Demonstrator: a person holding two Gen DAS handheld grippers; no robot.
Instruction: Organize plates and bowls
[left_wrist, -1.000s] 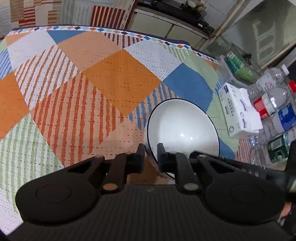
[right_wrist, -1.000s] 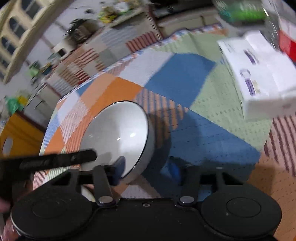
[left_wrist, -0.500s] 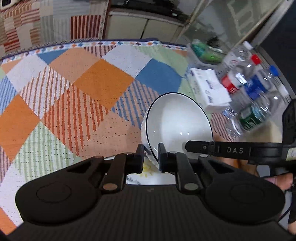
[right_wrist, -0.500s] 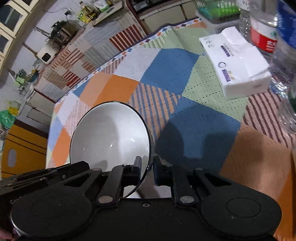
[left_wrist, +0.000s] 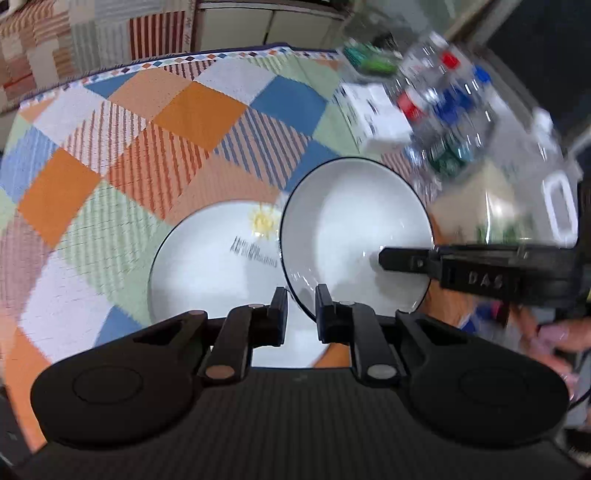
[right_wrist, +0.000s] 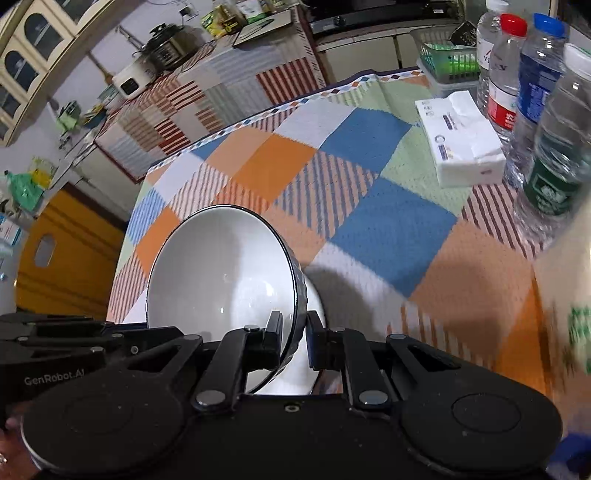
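A white bowl (left_wrist: 354, 236) with a dark rim is held tilted above the patchwork tablecloth (left_wrist: 155, 155). My left gripper (left_wrist: 301, 314) is shut on its near rim. My right gripper (right_wrist: 293, 334) is shut on the opposite rim; one of its fingers (left_wrist: 410, 258) reaches into the bowl from the right in the left wrist view. The bowl fills the lower left of the right wrist view (right_wrist: 221, 280). Below and left of the bowl a white plate (left_wrist: 210, 269) with a yellow sun print and dark lettering lies on the cloth.
A white tissue pack (right_wrist: 461, 147) lies at the cloth's right side. Several plastic water bottles (right_wrist: 532, 85) stand beyond it, with a green basket (right_wrist: 450, 62) behind. A yellow cabinet (right_wrist: 62, 254) is off the table's left edge.
Both grippers carried the bowl back toward me and upward. The white plate came into the left wrist view under the bowl. The right gripper closed on the rim a second ago.
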